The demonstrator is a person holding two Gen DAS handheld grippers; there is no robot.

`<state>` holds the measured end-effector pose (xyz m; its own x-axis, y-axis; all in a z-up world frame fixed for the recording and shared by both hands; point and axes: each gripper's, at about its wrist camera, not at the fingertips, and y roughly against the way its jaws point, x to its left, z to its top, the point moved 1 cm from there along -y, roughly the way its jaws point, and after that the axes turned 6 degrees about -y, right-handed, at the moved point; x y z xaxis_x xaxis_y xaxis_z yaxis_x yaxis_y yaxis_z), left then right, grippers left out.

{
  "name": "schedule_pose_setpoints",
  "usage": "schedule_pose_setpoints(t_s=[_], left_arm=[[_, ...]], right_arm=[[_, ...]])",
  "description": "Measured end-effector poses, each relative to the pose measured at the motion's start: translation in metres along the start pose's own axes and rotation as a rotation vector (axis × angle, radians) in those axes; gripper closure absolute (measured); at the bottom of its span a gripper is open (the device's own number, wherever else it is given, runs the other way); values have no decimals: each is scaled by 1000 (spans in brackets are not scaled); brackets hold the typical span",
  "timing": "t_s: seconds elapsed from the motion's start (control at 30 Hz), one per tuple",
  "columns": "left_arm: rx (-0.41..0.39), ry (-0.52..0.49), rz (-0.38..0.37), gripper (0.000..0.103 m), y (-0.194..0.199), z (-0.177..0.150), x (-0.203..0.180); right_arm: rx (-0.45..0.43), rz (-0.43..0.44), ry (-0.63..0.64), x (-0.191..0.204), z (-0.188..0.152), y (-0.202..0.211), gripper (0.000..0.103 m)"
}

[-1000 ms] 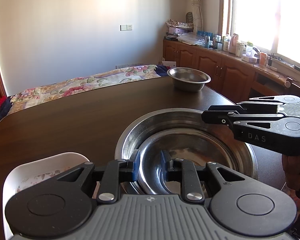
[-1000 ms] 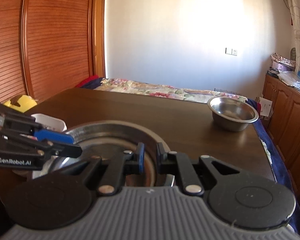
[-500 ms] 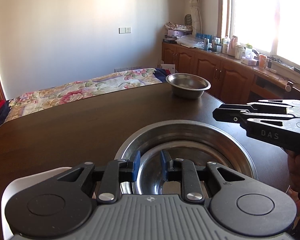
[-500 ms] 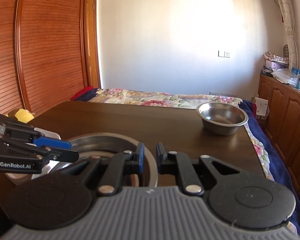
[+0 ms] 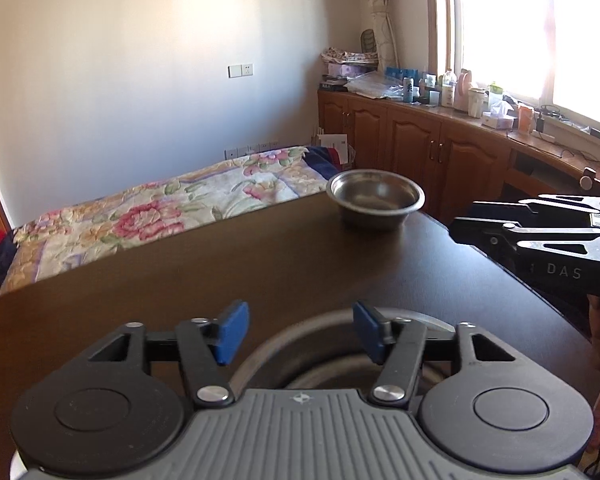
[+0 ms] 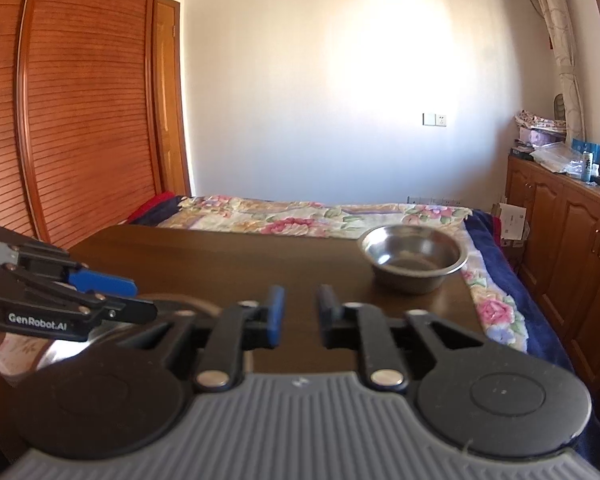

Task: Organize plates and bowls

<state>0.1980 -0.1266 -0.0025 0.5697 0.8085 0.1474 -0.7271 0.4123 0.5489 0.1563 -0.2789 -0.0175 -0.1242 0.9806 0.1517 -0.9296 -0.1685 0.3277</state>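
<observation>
A large steel basin (image 5: pixel 296 322) sits at the near edge of the dark wooden table (image 5: pixel 180 280), with a smaller steel bowl (image 5: pixel 332 376) nested inside it. My left gripper (image 5: pixel 300 332) hovers just above the basin's near rim. Its blue pads are apart and opening, and nothing is pressed between them. My right gripper (image 6: pixel 300 314) is also opening, with a narrow gap that shows only bare table. In the left wrist view the right gripper (image 5: pixel 464 220) is at the right. A small steel bowl (image 6: pixel 414 258) stands alone at the far right corner.
A white floral dish (image 6: pixel 16 350) lies left of the basin. A bed with a flowered cover (image 5: pixel 160 212) runs along the table's far edge. Wooden cabinets (image 5: pixel 440 148) with bottles line the right wall. A slatted wardrobe (image 6: pixel 80 100) stands on the left.
Both grippers were nearly shut at the basin's rim and have now opened. Both have pulled back and risen, so the nested basins sit lower and are mostly hidden behind the gripper bodies.
</observation>
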Motion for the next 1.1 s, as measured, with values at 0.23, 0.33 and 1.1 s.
schedule_pose_setpoints(t_s=[0.23,0.33,1.1], left_arm=[[-6,-35,-19,17,-28,30,-4],[-3,-47,-32,15,-42,44,-7],[91,-76,-109,45,-158,99,-18]], right_arm=[[-13,-58,4,-35,12,-11,61],[-8,-84,-8,-51,16,-20,49],[75,-93,-89,-118,24,-91,29]])
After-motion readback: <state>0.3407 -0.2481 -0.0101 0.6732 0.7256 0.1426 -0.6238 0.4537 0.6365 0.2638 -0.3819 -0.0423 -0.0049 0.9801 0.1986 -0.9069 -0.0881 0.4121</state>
